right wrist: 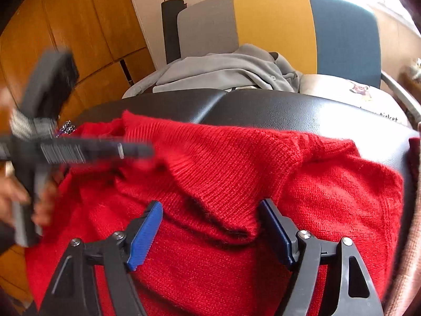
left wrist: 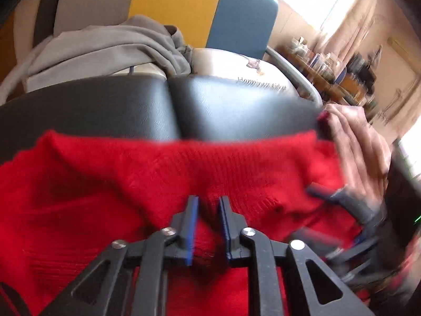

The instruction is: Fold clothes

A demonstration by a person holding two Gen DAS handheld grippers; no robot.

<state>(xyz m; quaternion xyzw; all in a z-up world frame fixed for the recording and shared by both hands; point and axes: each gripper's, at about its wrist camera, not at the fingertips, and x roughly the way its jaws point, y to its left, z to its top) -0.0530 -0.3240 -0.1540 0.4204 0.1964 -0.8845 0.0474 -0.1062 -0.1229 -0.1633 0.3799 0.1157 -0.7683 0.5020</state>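
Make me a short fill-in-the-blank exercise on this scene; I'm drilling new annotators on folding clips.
1. The knitted sweater spread on the black cushion is ____ in colour.
2. Behind the cushion, a ____ garment lies crumpled on the chair.
3. The right gripper has its jaws standing ____ over a fold of the sweater.
4. The chair back's middle stripe is ____.

Missing words: red; grey; open; yellow

Fuzzy ribbed red knit sweater (right wrist: 236, 163) on glossy black leather cushion (right wrist: 276, 108)
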